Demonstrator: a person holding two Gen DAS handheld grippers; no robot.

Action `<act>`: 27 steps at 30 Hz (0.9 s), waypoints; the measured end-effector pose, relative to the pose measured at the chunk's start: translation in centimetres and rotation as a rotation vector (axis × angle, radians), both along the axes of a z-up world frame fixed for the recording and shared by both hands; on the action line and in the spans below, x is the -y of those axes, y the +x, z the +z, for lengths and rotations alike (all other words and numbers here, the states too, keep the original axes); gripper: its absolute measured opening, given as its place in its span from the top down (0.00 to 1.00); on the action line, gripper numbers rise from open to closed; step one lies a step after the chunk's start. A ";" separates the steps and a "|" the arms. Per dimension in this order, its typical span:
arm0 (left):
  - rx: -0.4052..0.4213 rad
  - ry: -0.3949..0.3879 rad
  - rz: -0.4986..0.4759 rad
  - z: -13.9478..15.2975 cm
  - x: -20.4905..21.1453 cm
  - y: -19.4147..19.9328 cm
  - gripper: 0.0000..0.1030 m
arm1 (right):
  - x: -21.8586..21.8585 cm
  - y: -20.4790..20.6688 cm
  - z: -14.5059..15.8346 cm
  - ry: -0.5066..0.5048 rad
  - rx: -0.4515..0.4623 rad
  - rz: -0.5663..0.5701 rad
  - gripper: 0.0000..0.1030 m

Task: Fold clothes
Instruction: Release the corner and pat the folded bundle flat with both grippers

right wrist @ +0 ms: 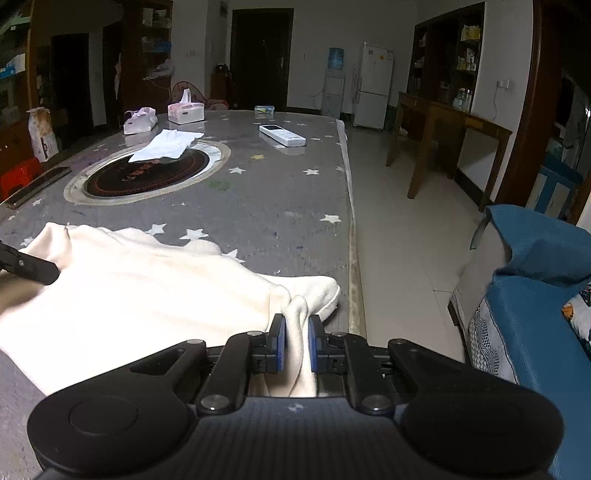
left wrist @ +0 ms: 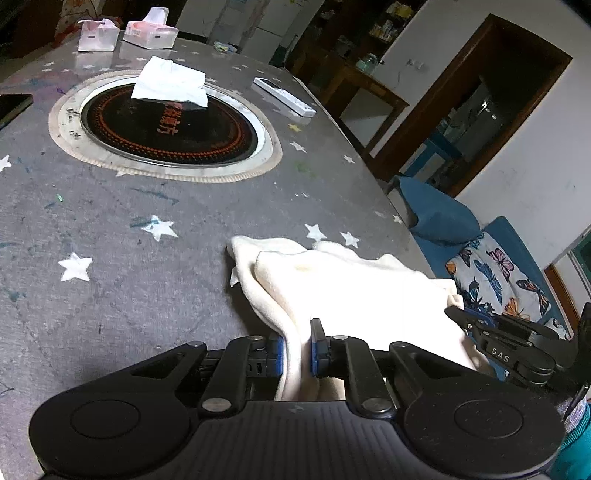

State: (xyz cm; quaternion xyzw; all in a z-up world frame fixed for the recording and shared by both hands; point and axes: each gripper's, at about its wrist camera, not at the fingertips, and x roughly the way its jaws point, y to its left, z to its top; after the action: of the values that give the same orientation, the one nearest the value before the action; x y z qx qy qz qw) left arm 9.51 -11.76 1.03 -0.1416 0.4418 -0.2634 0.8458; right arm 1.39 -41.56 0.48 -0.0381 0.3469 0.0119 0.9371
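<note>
A cream garment (left wrist: 343, 288) lies bunched on the near right part of the grey star-patterned table (left wrist: 129, 229). My left gripper (left wrist: 297, 350) is shut on a fold of its near edge. In the right wrist view the same garment (right wrist: 140, 295) spreads to the left, and my right gripper (right wrist: 296, 332) is shut on a pinched fold at its right corner, close to the table's right edge. The right gripper also shows at the right of the left wrist view (left wrist: 509, 343); a left gripper finger (right wrist: 29, 266) shows at the left of the right wrist view.
A round black hotplate (left wrist: 166, 129) is set in the table, with a white cloth (left wrist: 170, 83) on its far rim. Behind stand two tissue packs (left wrist: 147, 31), a white remote (left wrist: 284, 96) and a dark tablet (left wrist: 13, 105). A blue sofa (right wrist: 535, 295) stands right of the table.
</note>
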 end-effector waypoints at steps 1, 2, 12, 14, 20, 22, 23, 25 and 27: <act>-0.007 -0.005 -0.008 0.0 -0.1 -0.1 0.86 | 0.0 -0.1 0.0 0.000 -0.003 0.002 0.89; -0.019 -0.012 -0.018 -0.1 -0.2 -0.2 0.86 | 0.0 -0.1 0.0 -0.001 -0.006 0.004 0.89; -0.003 0.025 -0.058 1.0 -1.3 -1.4 0.70 | 0.3 -2.8 1.5 -0.018 -0.036 0.016 0.82; 0.030 0.040 -0.038 1.8 -1.5 -1.3 0.70 | 0.4 -2.9 2.2 -0.003 -0.010 0.012 0.82; 0.100 -0.003 -0.010 3.6 -1.6 -0.7 0.73 | -0.1 -1.6 2.7 0.042 0.017 0.036 0.82; 0.105 -0.004 -0.039 3.4 -0.8 -0.6 0.74 | -0.3 -1.0 2.1 0.050 0.004 0.038 0.82; 0.104 0.005 -0.056 3.1 -0.2 -0.5 0.74 | -0.3 -0.7 1.7 0.052 -0.006 0.035 0.82; 0.092 0.027 -0.072 2.3 0.7 0.1 0.74 | -0.3 -0.3 0.9 0.051 -0.023 0.026 0.82; 0.078 0.048 -0.070 1.2 1.3 0.6 0.74 | -0.2 0.0 0.4 0.051 -0.028 0.019 0.81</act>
State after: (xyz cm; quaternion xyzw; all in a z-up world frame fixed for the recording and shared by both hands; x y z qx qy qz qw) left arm 10.15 -13.09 2.26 -0.0956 0.4194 -0.2876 0.8557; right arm 1.35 -41.35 0.85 -0.0176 0.3591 0.0301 0.9327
